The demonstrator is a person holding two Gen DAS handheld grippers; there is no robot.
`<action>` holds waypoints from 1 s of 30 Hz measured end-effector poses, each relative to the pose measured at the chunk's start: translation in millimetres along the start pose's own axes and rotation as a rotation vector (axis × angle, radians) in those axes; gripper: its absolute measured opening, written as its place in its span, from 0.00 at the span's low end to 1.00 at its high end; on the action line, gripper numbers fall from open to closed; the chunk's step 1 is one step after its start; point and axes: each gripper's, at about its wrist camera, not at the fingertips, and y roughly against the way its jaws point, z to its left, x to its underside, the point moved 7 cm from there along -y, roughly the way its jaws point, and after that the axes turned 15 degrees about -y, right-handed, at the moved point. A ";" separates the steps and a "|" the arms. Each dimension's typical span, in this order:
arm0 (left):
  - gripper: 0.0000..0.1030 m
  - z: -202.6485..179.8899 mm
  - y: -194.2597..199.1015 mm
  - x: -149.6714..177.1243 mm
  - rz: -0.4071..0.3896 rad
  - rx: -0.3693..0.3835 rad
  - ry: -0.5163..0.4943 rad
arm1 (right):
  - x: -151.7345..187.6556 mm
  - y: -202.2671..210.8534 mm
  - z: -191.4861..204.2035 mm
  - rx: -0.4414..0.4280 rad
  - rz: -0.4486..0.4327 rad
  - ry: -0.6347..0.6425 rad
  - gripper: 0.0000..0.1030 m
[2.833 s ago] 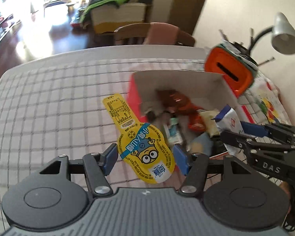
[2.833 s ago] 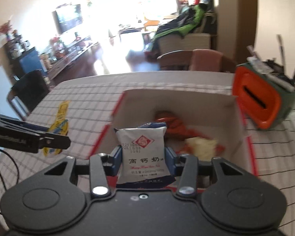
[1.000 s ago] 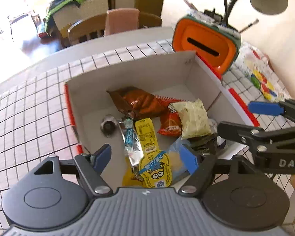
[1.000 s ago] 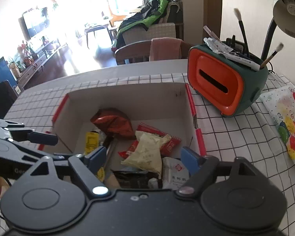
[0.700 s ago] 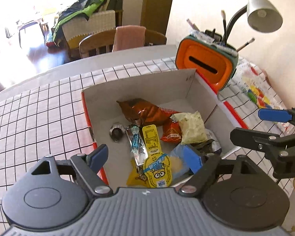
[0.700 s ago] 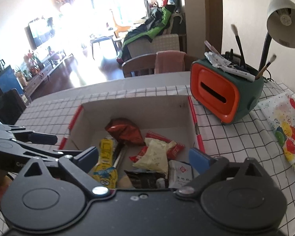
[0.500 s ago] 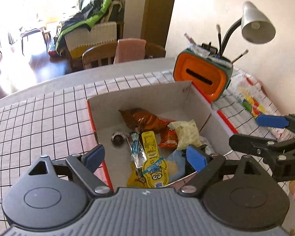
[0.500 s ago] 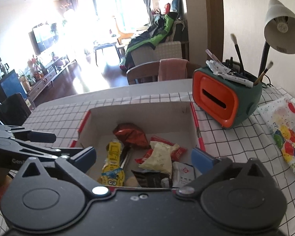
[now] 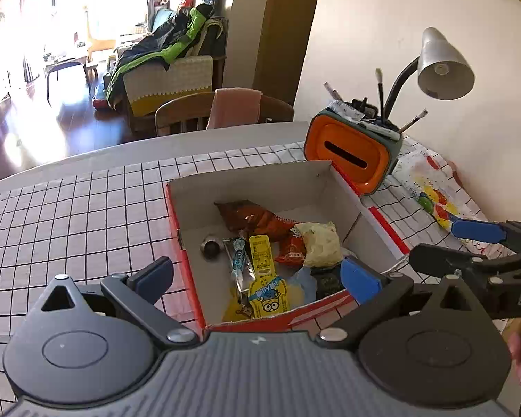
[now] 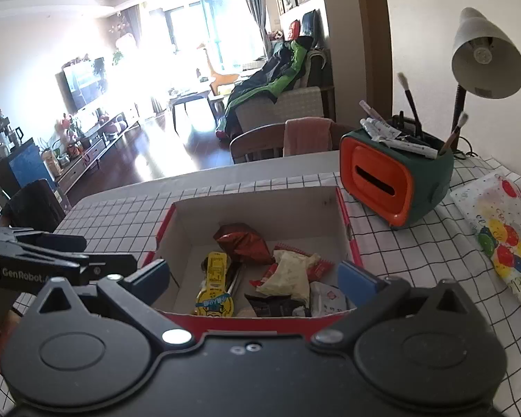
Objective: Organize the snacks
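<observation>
left tool (image 9: 257,276) empty, right tool (image 10: 253,276) empty, both spread wide

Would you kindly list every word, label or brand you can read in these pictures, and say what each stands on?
"GenRobot." on the left gripper, cut off after the dot.
"DA" on the right gripper, cut off by the picture's edge.
Print on the yellow minion packet in the box: too small to read.
Red emblem and print on the white packet: blurred.
Other snack wrappers: unreadable.
</observation>
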 end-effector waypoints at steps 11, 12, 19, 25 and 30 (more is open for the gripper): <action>1.00 -6.6 13.7 11.8 -0.012 -0.036 -0.007 | 15.5 9.5 1.1 0.020 -0.023 0.021 1.00; 1.00 -7.1 14.6 12.0 -0.015 -0.040 -0.007 | 16.0 9.8 0.3 0.023 -0.022 0.020 1.00; 1.00 -12.2 15.7 12.7 -0.017 -0.045 -0.016 | 16.2 9.7 -6.8 0.022 -0.011 -0.038 1.00; 1.00 -12.9 14.7 13.9 -0.009 -0.037 -0.011 | 17.4 10.0 -7.0 0.021 -0.013 -0.036 1.00; 1.00 -11.5 13.2 14.9 -0.004 -0.027 0.003 | 16.8 9.7 -5.9 0.018 -0.015 -0.036 1.00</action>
